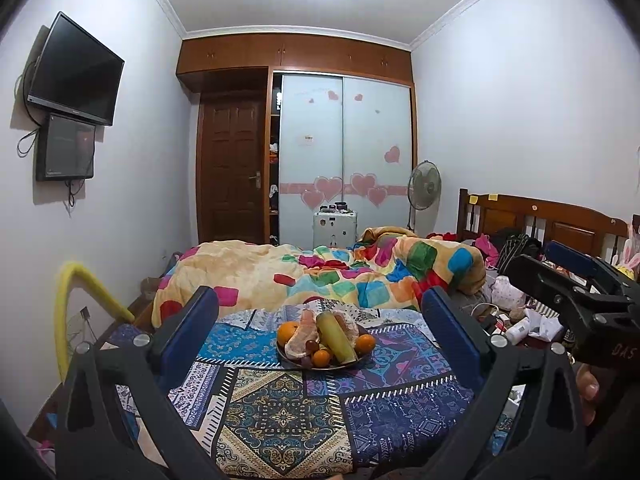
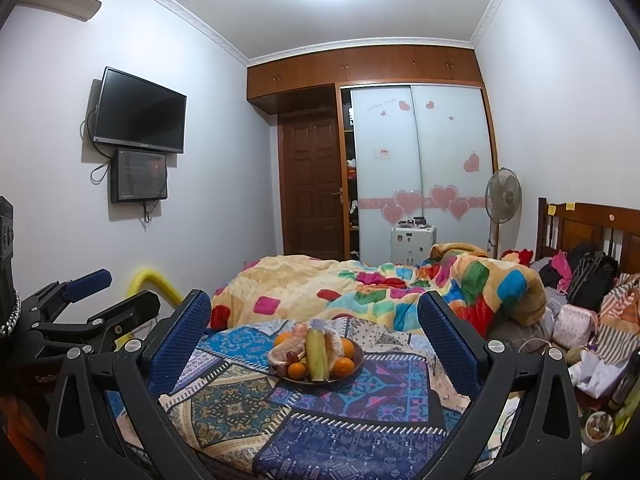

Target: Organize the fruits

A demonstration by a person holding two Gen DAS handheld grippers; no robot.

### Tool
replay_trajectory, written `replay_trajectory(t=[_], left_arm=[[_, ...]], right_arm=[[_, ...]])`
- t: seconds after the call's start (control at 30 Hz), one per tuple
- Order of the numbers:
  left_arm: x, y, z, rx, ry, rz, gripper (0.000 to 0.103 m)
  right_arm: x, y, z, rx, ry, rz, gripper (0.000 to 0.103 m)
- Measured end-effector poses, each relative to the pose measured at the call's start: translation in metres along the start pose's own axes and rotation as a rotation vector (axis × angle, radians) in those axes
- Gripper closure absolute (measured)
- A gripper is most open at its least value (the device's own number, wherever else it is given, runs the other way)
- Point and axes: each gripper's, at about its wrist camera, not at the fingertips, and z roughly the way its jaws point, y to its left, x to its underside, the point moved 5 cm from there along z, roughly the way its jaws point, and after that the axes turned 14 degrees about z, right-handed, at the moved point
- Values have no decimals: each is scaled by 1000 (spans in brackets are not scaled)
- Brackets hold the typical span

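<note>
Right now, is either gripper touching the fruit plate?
Apart. Both wrist views show the left gripper and right gripper open, with patterned cloth visible between their fingertips and the plate, which sits farther off.

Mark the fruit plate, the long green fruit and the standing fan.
fruit plate (image 1: 352,365), left wrist view, front rim.
long green fruit (image 1: 335,336), left wrist view, mid-length.
standing fan (image 2: 503,195), right wrist view, grille centre.

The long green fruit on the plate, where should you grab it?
Probably grip the long green fruit around its upper half, which sticks up free above the oranges and pale peeled pieces. Its lower end is tucked among fruit near the plate rim. Come from above with open fingers across its narrow width, since it leans lengthwise toward the camera.
</note>
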Motion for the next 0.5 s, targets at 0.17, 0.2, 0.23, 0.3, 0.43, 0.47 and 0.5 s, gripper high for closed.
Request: replay_trajectory(t=[0.17,0.2,0.23,0.3,0.43,0.47,0.5], left_arm=[[1,0,2,7,0,-3,0],[1,0,3,11,2,-3,0],[2,0,4,12,4,-3,0],[2,-1,6,9,7,0,0],[3,-2,7,4,7,8,0],[3,-2,8,8,9,10,0],[3,-3,8,12,10,12,0]], right_arm=[[-1,0,2,3,0,0,0],[-1,0,2,3,1,0,0],[-1,0,2,4,1,0,0],[-1,0,2,3,2,0,0],[0,-1,3,3,7,6,0],[0,-1,4,3,8,8,0],[0,-2,5,4,10,9,0]])
